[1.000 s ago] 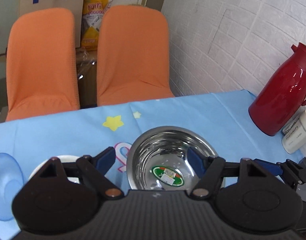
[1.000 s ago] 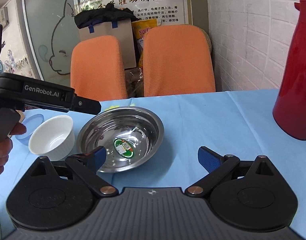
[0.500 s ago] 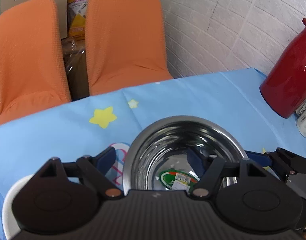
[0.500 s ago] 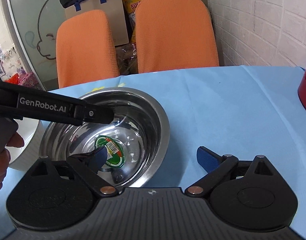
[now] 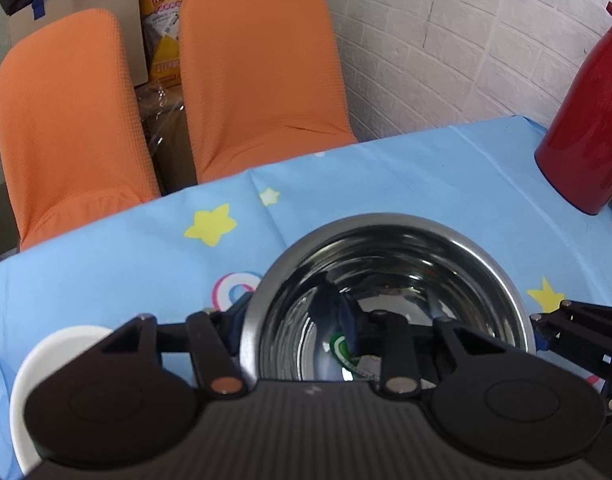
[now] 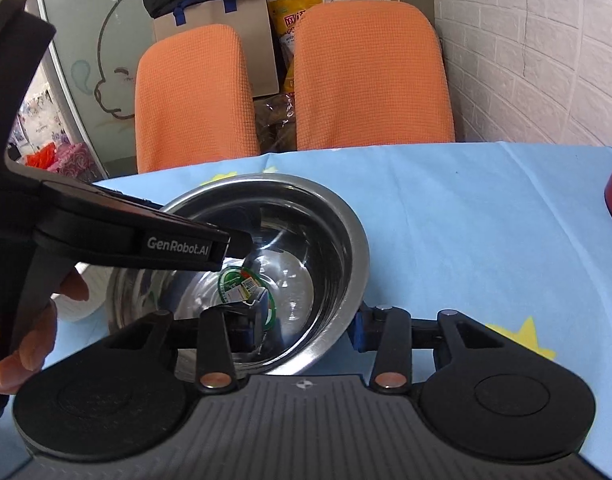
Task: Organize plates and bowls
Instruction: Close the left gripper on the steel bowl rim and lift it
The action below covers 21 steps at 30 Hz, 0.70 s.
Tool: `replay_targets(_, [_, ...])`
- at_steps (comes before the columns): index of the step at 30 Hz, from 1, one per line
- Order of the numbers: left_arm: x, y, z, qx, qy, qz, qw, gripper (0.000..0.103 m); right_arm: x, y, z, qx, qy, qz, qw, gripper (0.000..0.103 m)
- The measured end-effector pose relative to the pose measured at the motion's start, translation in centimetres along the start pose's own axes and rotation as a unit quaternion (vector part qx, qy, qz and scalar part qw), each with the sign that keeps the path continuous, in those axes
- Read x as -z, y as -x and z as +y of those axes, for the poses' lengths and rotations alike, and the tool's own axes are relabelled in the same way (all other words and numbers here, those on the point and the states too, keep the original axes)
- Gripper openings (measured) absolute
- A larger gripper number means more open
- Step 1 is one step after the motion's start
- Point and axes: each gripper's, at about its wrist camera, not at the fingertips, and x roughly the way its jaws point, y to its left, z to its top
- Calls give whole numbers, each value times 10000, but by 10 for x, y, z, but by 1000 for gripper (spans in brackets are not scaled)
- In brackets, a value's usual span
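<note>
Left wrist view: left tongs (image 5: 298,332), jaws just narrowed, pinch the near-left rim of the steel bowl (image 5: 390,240) on the bench (image 5: 386,176). White bowl (image 5: 56,344) beside it, unstacked.

Right wrist view: right tongs (image 6: 306,328), likewise just narrowed, pinch the bowl's near-right rim. Sorting barely begun.

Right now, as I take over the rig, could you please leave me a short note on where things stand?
Left gripper: jaws have just been closing over the left wall of the steel bowl, one finger inside and one outside.
Right gripper: likewise just closing, on the bowl's right wall.
Things: the steel bowl is on the blue-clothed table, with the white bowl to its left.
Done: two-sided grip on the steel bowl.
Left: lift it and stack it. Nothing looks nested yet.
</note>
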Motion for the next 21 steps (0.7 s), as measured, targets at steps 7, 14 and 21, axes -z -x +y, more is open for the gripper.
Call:
replay_targets(7, [9,51,-13,32,118,-162,9998,31,-2,41,10,-74,18,-363,9993,73])
replay_targets(14, [58,107,-30,42,233,-256,9994,31,29,93,36,-162,90,-631,9978,80])
replay_targets(21, [131,151,-45,22,170,-232,9996,33,84,128,64,-283,-74,-560,9980,81])
